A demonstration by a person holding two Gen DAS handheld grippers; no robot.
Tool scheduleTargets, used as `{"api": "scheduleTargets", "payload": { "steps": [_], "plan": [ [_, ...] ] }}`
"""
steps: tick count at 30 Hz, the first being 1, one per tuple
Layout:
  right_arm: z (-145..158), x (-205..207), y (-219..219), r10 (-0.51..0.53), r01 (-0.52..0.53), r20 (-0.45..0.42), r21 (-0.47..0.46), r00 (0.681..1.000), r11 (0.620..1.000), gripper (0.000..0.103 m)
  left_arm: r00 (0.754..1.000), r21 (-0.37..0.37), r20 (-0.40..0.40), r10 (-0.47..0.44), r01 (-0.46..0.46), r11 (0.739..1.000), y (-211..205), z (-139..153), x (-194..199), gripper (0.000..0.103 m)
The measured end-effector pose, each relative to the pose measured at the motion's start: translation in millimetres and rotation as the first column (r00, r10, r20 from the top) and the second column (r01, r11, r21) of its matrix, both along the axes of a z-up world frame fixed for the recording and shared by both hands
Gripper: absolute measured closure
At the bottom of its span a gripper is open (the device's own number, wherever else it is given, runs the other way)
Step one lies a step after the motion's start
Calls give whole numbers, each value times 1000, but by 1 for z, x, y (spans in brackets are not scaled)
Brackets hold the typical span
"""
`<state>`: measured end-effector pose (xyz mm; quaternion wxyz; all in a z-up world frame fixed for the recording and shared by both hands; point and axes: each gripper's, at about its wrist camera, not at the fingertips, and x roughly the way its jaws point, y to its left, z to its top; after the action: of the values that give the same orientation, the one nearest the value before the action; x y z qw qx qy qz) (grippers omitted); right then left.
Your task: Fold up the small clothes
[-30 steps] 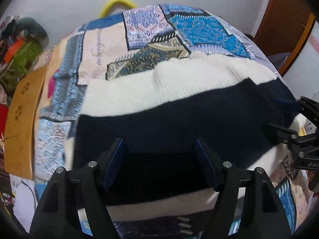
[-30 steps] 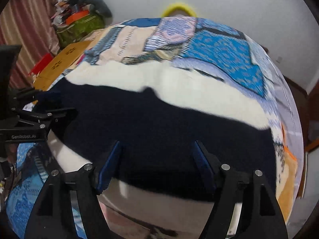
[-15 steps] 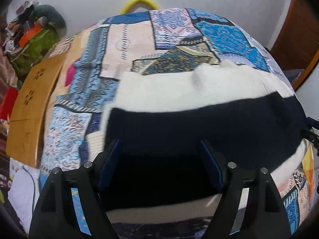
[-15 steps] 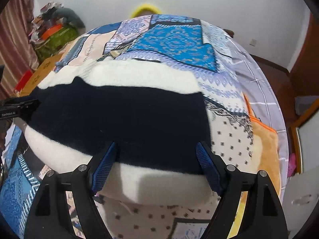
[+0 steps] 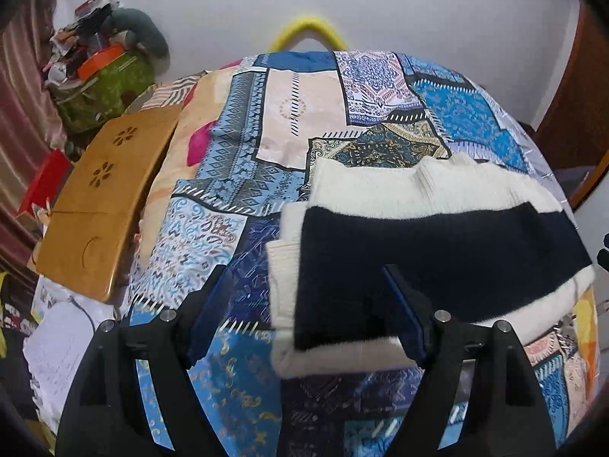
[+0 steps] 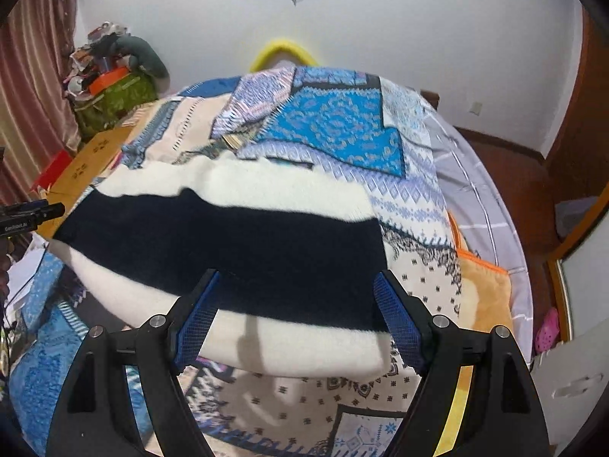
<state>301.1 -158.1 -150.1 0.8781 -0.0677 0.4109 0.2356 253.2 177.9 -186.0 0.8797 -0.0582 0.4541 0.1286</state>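
The sweater (image 5: 437, 251), cream with a broad navy band, lay flat on the patchwork bedspread (image 5: 266, 175) of the bed, already doubled into a compact oblong. In the left wrist view one cream edge, perhaps a tucked sleeve, showed along its left side, and a ribbed collar stood up at the far edge.

The left tool (image 5: 304, 312) hung above the near left corner of the sweater with its jaws spread wide and nothing between them. Its right blue pad sat over the navy band, its left pad over bare bedspread. The right tool (image 6: 297, 312) was likewise released and empty, its jaws straddling the near edge of the sweater toward the right end. Whether either pad touched the cloth could not be told.

Judging from this, a fold had been laid down and both tools stood free between grasps. The sweater looked wide for a finished bundle, so the likely next step was one more fold, end over end or near edge to far edge. That would call for each tool to pinch all the layers at a near corner together and carry them across evenly, so the thick knit did not slide apart or bunch.

A wooden lap tray (image 5: 102, 198) lay at the left of the bed, well clear of the work.
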Motion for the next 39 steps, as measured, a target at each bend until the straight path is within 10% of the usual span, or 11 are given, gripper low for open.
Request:
{"api": "scheduleTargets", "payload": {
  "steps": [15, 26, 39],
  "plan": [
    [8, -15, 66, 120, -120, 40, -3, 992, 993, 23, 997, -284, -52, 49, -62, 957, 9, -20, -29, 20],
    [-34, -6, 101, 169, -173, -52, -63, 984, 983, 23, 987, -538, -158, 9, -93, 838, 5, -68, -24, 20],
    [-49, -3, 99, 172, -175, -88, -31, 981, 984, 16, 993, -595, -111, -37, -37, 803, -1, -69, 11, 20]
  ]
}}
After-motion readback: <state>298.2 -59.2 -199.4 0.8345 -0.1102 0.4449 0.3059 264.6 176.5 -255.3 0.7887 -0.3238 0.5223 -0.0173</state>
